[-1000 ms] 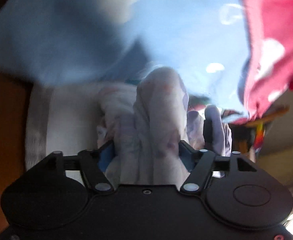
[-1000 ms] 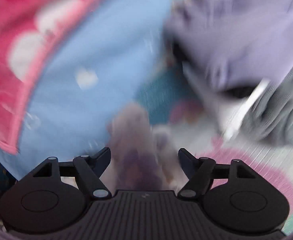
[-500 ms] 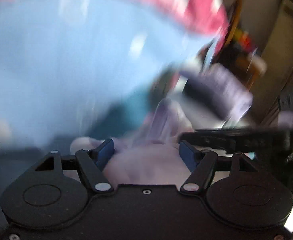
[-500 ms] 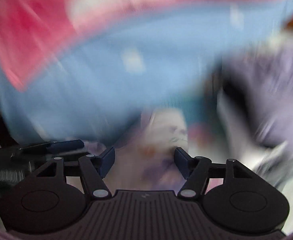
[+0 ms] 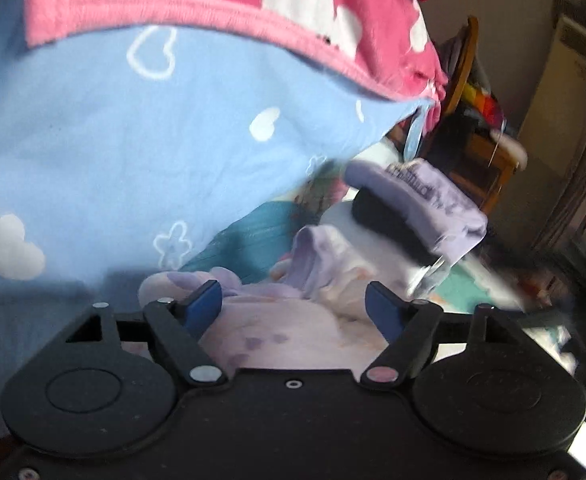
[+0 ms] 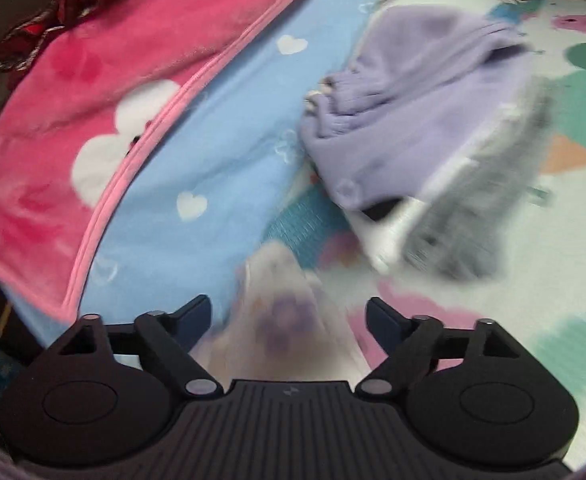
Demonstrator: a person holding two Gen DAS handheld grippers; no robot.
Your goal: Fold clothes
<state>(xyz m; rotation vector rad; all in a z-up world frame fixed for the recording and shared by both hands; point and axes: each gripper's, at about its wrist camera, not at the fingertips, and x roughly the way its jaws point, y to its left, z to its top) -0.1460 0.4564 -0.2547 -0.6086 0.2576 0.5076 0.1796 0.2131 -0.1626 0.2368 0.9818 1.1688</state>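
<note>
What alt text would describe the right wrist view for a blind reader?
The right gripper, jaws just opened wide, hangs over a pale printed garment. Beyond lie a pink blanket, blue sheet and folded lilac fleece.

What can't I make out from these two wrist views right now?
- Pale printed garment, right wrist view: motion-blurred between the open right claw; its type and fold state are unreadable.
- Same garment, left wrist view: its near part is hidden behind the left claw body.
- Grey item, right wrist view: smeared, not identifiable.
- Lettering on the lilac garment, left wrist view: too small and blurred.
</note>
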